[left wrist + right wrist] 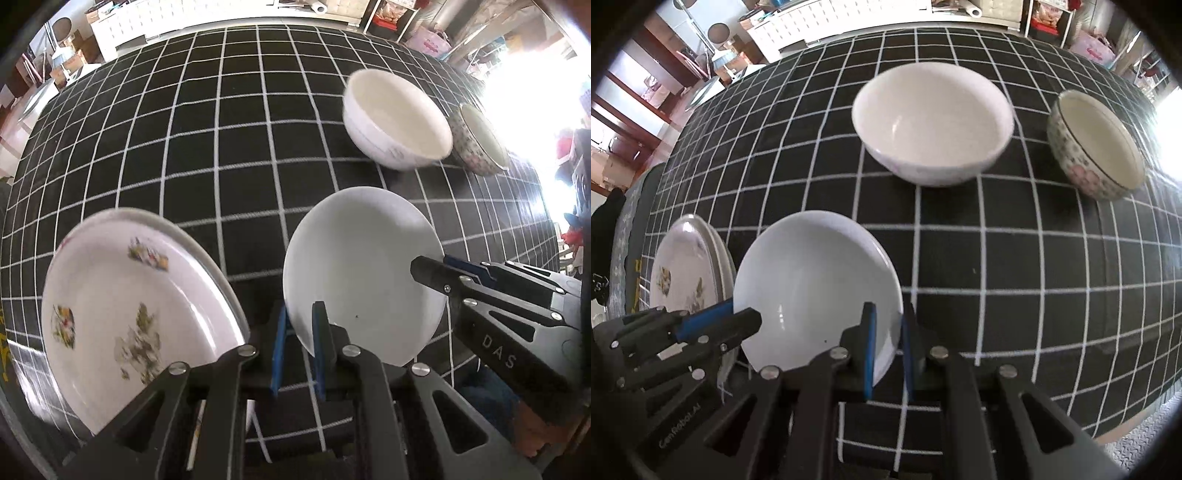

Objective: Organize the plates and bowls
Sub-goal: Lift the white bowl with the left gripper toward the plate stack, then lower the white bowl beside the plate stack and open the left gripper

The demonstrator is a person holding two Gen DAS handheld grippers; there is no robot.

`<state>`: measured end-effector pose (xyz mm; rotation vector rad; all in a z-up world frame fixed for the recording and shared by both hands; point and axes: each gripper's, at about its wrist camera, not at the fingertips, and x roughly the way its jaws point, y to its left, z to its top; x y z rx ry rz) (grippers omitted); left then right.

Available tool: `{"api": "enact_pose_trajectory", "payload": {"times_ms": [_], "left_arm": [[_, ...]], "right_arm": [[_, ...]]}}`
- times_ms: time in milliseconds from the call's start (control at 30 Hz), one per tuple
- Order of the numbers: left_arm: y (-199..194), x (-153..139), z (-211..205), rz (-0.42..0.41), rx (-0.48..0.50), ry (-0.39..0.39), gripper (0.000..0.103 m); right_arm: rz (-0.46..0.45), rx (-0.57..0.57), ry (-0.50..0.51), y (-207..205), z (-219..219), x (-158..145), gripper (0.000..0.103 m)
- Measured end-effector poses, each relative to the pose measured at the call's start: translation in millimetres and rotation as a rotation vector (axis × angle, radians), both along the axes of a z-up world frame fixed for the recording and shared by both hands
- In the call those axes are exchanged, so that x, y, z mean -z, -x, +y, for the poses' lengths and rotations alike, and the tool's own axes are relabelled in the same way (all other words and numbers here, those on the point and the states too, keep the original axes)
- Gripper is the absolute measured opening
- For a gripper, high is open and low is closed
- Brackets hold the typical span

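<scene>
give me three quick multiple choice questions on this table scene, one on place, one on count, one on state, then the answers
1. Where is the flowered plate relative to the plain white plate?
A to its left
B stacked on it
C behind the bowls

2. How many bowls stand on the tablecloth?
A one
B two
C four

3. How is the plain white plate held?
A lying free
B by one gripper
C by both grippers

Answers: 1 A, left wrist view shows it alongside. 2 B, white bowl and patterned bowl. 3 C, left gripper and right gripper both clamp its rim.
</scene>
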<state>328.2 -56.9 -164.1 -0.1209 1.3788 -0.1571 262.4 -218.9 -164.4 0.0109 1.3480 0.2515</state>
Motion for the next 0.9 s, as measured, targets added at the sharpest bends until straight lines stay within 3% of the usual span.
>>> {"api": "enact_pose_trajectory", "payload": {"times_ms": [400, 900], "left_arm": [[35, 2, -13, -0.003, -0.013, 0.015, 0.011], [48, -5, -7, -0.014, -0.036, 0.043, 0.011]], "right_arm": [[0.016, 0.013, -0.008, 25, -20, -2, 0.016], [-0.008, 0.034, -0.017, 30, -17, -10, 0.016]]}}
